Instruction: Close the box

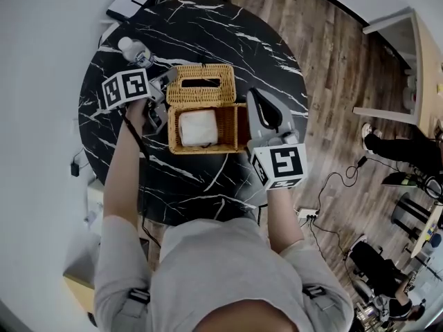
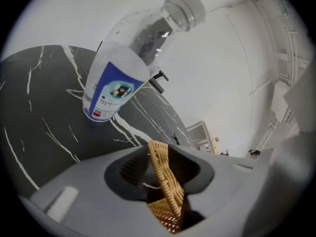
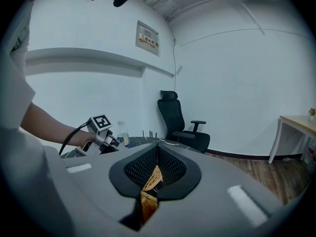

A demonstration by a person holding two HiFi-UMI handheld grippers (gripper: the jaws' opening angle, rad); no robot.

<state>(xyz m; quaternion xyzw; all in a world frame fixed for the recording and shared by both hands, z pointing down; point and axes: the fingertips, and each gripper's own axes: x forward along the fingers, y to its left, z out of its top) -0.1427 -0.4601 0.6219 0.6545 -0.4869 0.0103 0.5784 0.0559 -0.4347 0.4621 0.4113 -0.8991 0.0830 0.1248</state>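
A wicker box (image 1: 230, 126) stands open on the black marble table (image 1: 228, 40), with a white tissue pack (image 1: 197, 128) inside. Its slotted lid (image 1: 201, 85) is folded back on the far side. My left gripper (image 1: 165, 90) is at the lid's left end. In the left gripper view the lid's wicker edge (image 2: 167, 191) stands between the jaws of the left gripper (image 2: 158, 154), with dark gaps on both sides, so it is open. My right gripper (image 1: 250, 114) is at the box's right wall. In the right gripper view the right gripper (image 3: 157, 154) is shut on the wicker rim (image 3: 150, 181).
A clear water bottle (image 1: 131, 49) with a blue label (image 2: 116, 90) stands on the table just beyond the left gripper. A small black device (image 1: 128, 5) with antennas sits at the table's far edge. An office chair (image 3: 177, 122) is by the wall, and cables lie on the wood floor (image 1: 332, 185).
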